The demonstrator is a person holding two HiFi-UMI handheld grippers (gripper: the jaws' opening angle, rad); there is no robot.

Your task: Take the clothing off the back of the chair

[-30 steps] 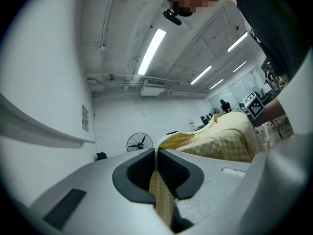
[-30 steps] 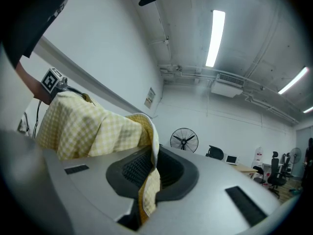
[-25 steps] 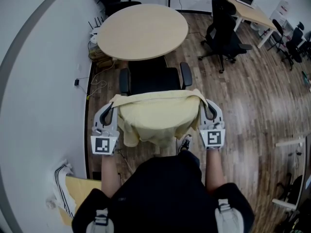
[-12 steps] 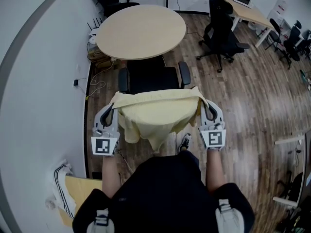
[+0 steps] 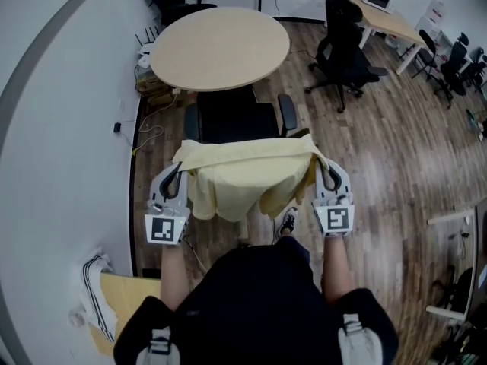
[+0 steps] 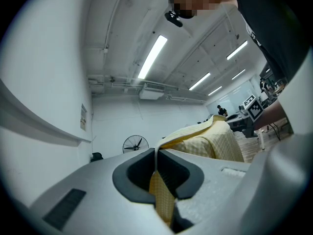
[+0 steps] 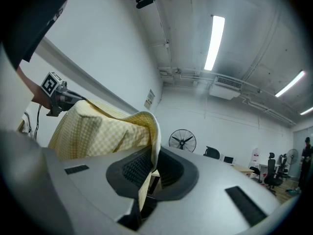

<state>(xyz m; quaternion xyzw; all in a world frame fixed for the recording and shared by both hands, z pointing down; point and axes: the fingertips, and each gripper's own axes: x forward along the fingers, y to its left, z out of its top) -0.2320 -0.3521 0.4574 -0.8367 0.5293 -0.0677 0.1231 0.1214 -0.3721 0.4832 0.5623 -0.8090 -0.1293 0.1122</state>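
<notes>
Clothing: the pale yellow checked cloth garment (image 5: 243,181) hangs stretched between both grippers in the middle of the head view, just below the black office chair (image 5: 232,120).
Left side: the left gripper (image 5: 177,169), left of centre, has its jaws clenched on the garment's upper left corner.
Right side: the right gripper (image 5: 325,167), right of centre, grasps the upper right corner in the same way.
Background: a round beige wooden table (image 5: 221,48) stands at upper centre.
</notes>
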